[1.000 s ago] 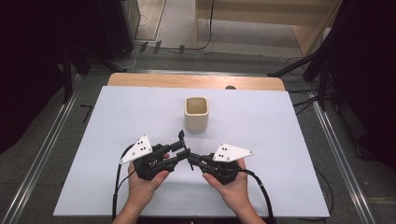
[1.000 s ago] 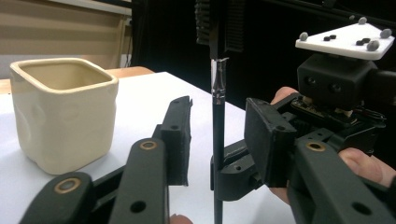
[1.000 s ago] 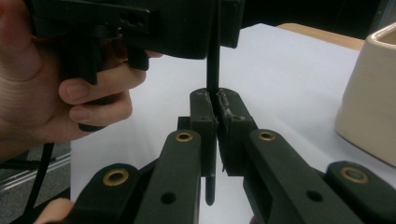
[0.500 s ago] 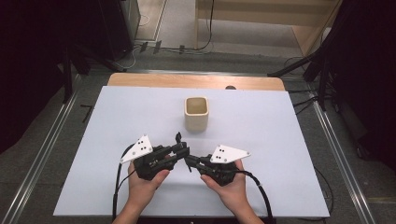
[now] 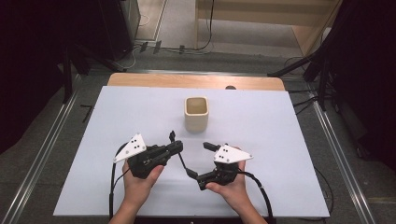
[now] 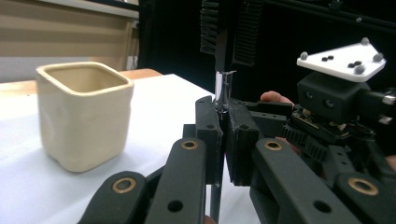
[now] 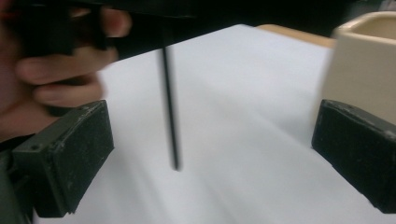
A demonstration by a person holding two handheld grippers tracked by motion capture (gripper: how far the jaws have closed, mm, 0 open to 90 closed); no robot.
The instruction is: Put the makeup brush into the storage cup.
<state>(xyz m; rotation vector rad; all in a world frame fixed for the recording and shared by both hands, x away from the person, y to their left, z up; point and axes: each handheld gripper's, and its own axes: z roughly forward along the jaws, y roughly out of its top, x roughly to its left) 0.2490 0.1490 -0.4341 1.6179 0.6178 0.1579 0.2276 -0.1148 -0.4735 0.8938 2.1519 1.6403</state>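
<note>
Hold the left gripper clenched on the thin black rod, low centre of the high view, slanting down toward the right gripper. Leave the right jaws spread wide and empty until the rod sits squarely between both pads. Probably a handover, perhaps ahead of a drop into the cream square cup standing above centre on the white table cover. Close slowly near mid-length and release the left only afterwards. Expect so thin a rod to pivot or slip.
</note>
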